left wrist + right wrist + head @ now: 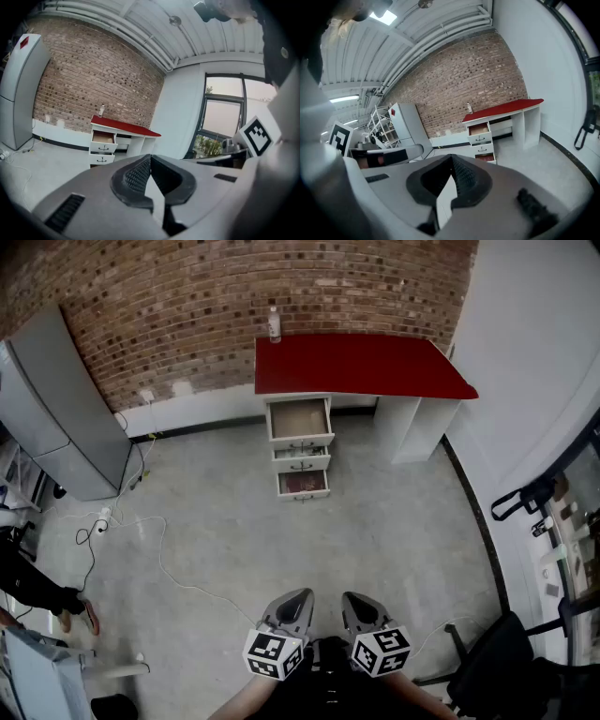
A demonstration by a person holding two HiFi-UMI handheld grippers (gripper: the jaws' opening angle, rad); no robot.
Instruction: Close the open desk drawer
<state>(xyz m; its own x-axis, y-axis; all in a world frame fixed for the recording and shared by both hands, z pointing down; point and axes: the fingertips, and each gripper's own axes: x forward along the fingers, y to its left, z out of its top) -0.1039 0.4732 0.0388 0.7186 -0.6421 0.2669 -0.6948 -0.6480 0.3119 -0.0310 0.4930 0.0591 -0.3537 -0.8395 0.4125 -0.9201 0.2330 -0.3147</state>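
Jutting out of the white drawer stack, the top drawer [299, 419] stands pulled open and shows a bare brown inside. The lowest drawer [303, 484] below it is out too, with something reddish in it. The middle drawer [301, 459] between them sits nearly flush. The stack stands under the left end of the red surface [361, 364], which is set against the brick wall [234, 296]. A clear bottle [274, 325] stands upright at the back left corner of the top.

A grey cabinet [56, 409] leans into the head view at far left, and a white cable [159, 549] trails over the concrete floor [375, 540].

Both tongs are well apart from the drawers, low at the near edge of the head view. The left tongs [300, 596] are closed tip to tip with nothing between them — the right tongs [350, 598] likewise, pinched together and empty. They sit side by side, each with its marker cube toward the person.
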